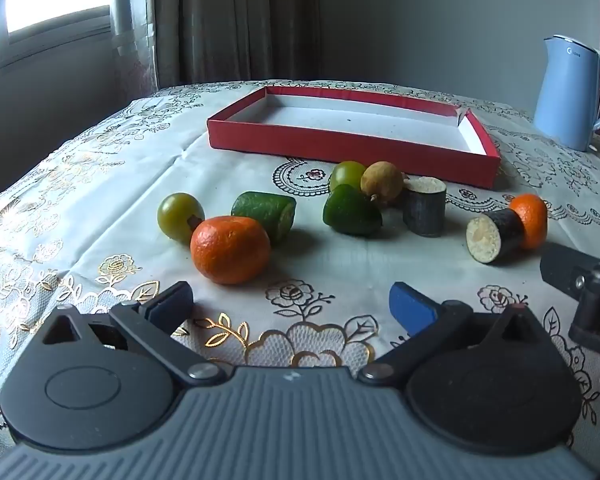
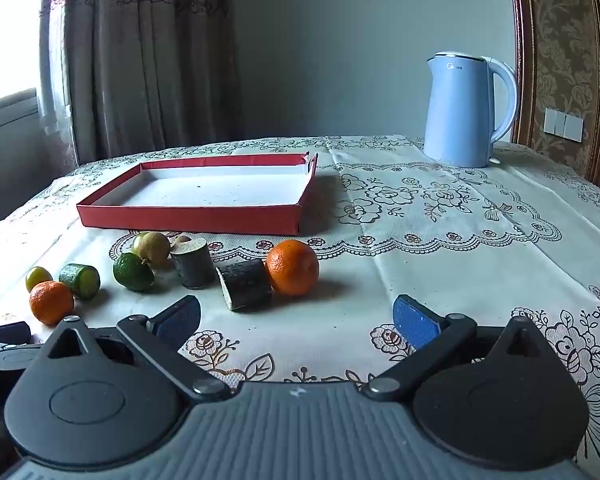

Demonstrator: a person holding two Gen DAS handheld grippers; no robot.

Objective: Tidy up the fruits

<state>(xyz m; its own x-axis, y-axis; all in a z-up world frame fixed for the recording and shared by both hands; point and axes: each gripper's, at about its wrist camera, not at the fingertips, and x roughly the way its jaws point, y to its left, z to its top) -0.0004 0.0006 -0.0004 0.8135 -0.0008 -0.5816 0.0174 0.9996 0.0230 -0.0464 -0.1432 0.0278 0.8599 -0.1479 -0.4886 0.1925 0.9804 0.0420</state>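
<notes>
Hand-held grippers [image 1: 292, 306] [image 2: 296, 316] — two; oranges [image 1: 230, 249] — two

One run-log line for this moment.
left gripper open, empty | right gripper open, empty | fruits on tablecloth | red tray empty

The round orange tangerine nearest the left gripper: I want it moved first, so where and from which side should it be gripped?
Grip the round orange tangerine across its widest middle, coming from the near side with the open left gripper. It sits slightly flattened and stable on the floral tablecloth. Probably keep low and stop short: the green-yellow round fruit and cut green cylinder piece crowd its far side.
</notes>
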